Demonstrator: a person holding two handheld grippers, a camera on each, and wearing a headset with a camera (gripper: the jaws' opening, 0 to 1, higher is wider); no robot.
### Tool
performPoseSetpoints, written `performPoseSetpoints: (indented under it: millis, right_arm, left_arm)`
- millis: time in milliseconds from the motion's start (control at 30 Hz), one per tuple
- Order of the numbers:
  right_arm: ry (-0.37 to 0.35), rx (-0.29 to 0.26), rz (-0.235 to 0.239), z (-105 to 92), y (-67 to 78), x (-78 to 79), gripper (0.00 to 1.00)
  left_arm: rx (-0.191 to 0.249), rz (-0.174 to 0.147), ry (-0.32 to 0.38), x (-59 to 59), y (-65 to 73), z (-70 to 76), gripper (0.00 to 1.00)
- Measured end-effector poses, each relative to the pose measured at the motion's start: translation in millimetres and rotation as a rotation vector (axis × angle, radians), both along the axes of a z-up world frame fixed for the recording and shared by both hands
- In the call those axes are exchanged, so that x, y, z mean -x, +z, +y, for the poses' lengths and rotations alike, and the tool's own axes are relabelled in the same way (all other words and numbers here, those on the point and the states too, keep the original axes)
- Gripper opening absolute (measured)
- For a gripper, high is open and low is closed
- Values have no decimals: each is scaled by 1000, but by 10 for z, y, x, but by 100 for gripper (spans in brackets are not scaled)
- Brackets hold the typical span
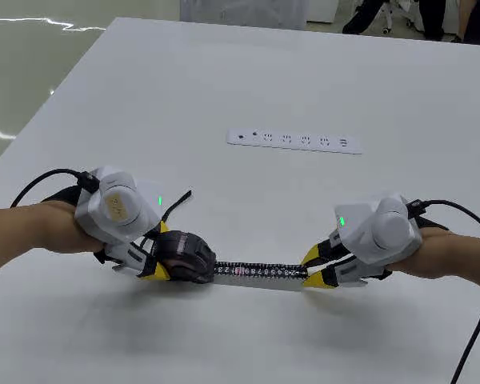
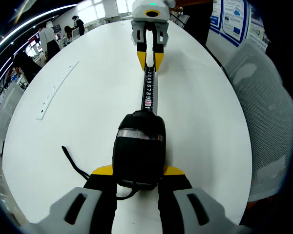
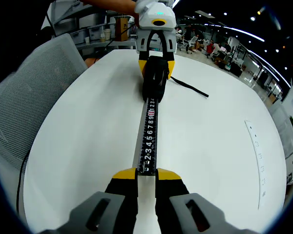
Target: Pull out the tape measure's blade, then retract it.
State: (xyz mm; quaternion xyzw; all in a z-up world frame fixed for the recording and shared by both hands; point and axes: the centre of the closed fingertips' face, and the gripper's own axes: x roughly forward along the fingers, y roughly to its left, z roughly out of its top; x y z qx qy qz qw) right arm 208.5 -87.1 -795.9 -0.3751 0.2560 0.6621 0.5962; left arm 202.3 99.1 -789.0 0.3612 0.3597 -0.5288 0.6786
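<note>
On the smooth white table (image 1: 224, 80), the left gripper (image 1: 158, 251) clamps its yellow-tipped jaws around the chunky, rounded black tape measure (image 1: 186, 256). Its thin numbered blade (image 1: 260, 270) stretches flat to the right gripper (image 1: 312, 267), whose jaws pinch its end. A flat white power strip (image 1: 294, 141) lies well beyond.

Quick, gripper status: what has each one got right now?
Left gripper: shut on the tape measure, gripping its case.
Right gripper: shut on the tip of the blade, which is partly pulled out.
</note>
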Motion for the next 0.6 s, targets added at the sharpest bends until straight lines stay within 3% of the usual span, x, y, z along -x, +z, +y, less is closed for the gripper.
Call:
performPoseSetpoints:
  millis: [600]
  right_arm:
    - [-8, 5, 0, -60, -4, 10, 11]
  left_arm:
    - [1, 0, 2, 6, 1, 1, 27]
